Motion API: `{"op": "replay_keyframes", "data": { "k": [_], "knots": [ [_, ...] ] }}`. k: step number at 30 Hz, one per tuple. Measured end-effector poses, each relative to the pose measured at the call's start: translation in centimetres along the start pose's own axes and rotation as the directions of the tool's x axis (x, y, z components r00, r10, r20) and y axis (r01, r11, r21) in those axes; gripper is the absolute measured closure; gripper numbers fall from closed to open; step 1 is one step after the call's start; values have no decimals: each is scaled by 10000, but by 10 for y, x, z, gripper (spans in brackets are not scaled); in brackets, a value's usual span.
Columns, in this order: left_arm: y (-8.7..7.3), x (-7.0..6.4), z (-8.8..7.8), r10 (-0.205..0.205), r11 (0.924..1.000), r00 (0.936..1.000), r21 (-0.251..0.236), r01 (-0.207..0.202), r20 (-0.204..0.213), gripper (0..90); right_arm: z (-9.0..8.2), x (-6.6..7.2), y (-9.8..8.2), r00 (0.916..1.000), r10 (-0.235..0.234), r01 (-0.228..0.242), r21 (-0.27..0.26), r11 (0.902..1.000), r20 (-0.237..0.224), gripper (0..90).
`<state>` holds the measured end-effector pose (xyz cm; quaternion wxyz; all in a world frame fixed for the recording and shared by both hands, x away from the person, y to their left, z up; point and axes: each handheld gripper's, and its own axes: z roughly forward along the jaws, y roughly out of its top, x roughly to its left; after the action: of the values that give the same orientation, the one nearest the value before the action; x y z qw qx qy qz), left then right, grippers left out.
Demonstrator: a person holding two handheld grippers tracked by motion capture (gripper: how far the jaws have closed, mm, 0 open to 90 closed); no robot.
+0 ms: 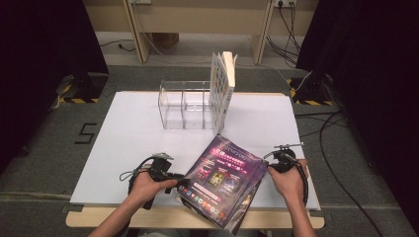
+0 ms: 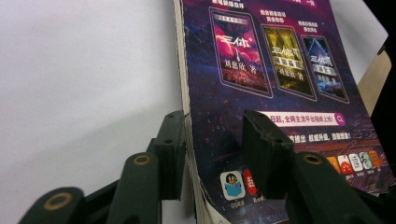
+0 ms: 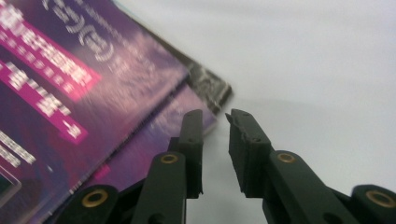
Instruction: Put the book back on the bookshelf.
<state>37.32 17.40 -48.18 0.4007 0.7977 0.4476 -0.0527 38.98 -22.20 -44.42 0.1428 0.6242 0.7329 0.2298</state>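
A stack of purple-covered books lies at the table's front, the top book (image 1: pixel 222 173) slanted across the ones under it (image 1: pixel 250 193). My left gripper (image 1: pixel 181 184) sits at the stack's left edge. In the left gripper view its jaws (image 2: pixel 215 119) straddle the top book (image 2: pixel 261 60): one jaw lies against the page edge, the other stands over the cover, and they look open. My right gripper (image 1: pixel 270 167) is at the stack's right corner. Its jaws (image 3: pixel 215 116) are open over bare table, just off the lower books' corner (image 3: pixel 205 86).
A clear acrylic organizer (image 1: pixel 185 111) stands at the middle back of the white table top (image 1: pixel 128 143), with a pale book (image 1: pixel 222 86) upright at its right end. The wooden front edge (image 1: pixel 148 217) runs close under the stack. Cables (image 1: pixel 331 148) lie on the floor at the right.
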Motion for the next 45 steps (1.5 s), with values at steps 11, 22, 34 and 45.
{"op": "replay_keyframes", "data": {
  "k": [11,22,34,45],
  "knots": [
    [3,1,1,-74,9997,9998,-245,70,-170,542,10,8,14,9951,474,-500,-280,9984,-873,645],
    [4,-1,5,-6,9999,9999,-128,5,-114,545,18,8,23,9910,793,-829,-294,9961,-1082,592],
    [4,-3,8,82,10000,9998,-27,-82,-164,557,32,5,24,9819,1219,-1226,39,9924,-1449,579],
    [4,-5,5,305,9995,9987,-59,-308,-406,613,37,5,25,9654,1732,-1731,175,9847,-1950,557]
  ]
}}
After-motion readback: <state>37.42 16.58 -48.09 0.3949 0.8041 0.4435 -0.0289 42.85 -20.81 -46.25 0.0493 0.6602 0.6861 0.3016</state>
